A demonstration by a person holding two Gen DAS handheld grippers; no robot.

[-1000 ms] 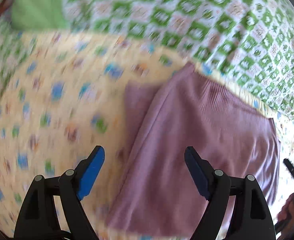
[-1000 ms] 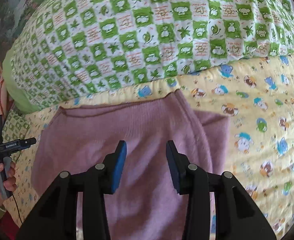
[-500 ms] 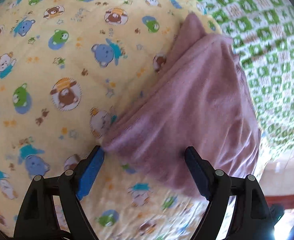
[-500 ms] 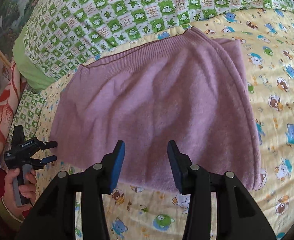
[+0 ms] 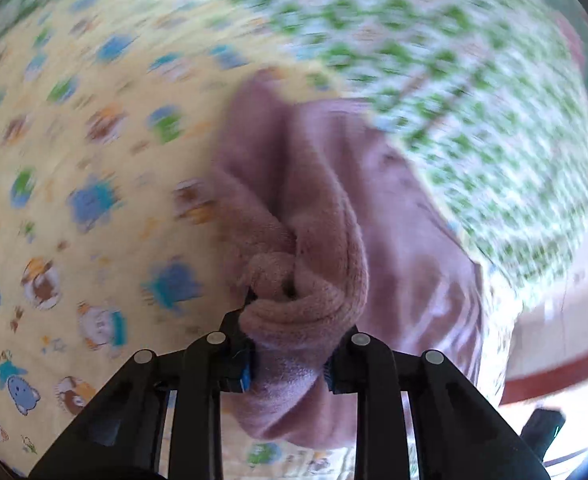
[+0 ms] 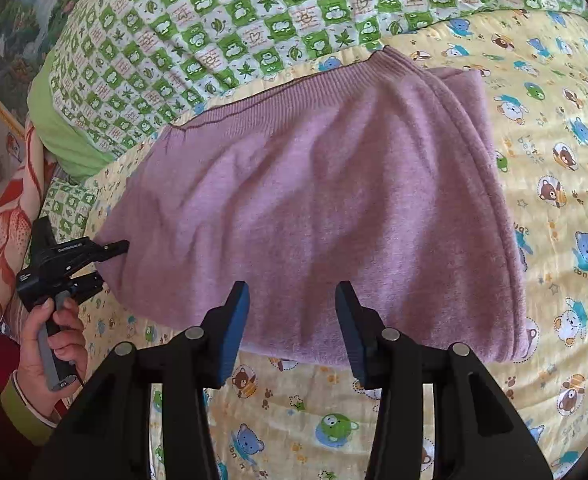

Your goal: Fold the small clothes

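A mauve knitted garment point(image 6: 313, 200) lies folded on a yellow bear-print quilt point(image 6: 553, 160). In the left wrist view, my left gripper point(image 5: 288, 344) is shut on a bunched corner of the garment point(image 5: 301, 296), which is gathered between its jaws. In the right wrist view the left gripper point(image 6: 106, 260) shows at the garment's left corner, held by a hand. My right gripper point(image 6: 292, 320) is open and empty, just above the garment's near edge.
A green-and-white checked quilt point(image 6: 254, 20) lies bunched behind the garment, with a green pillow edge point(image 6: 66, 128) at the left. A red floral fabric point(image 6: 2, 208) lies at the far left. The left wrist view is motion-blurred.
My left gripper has closed on the garment's corner and bunched it. My right gripper has drawn back a little toward the garment's near edge and stays open.
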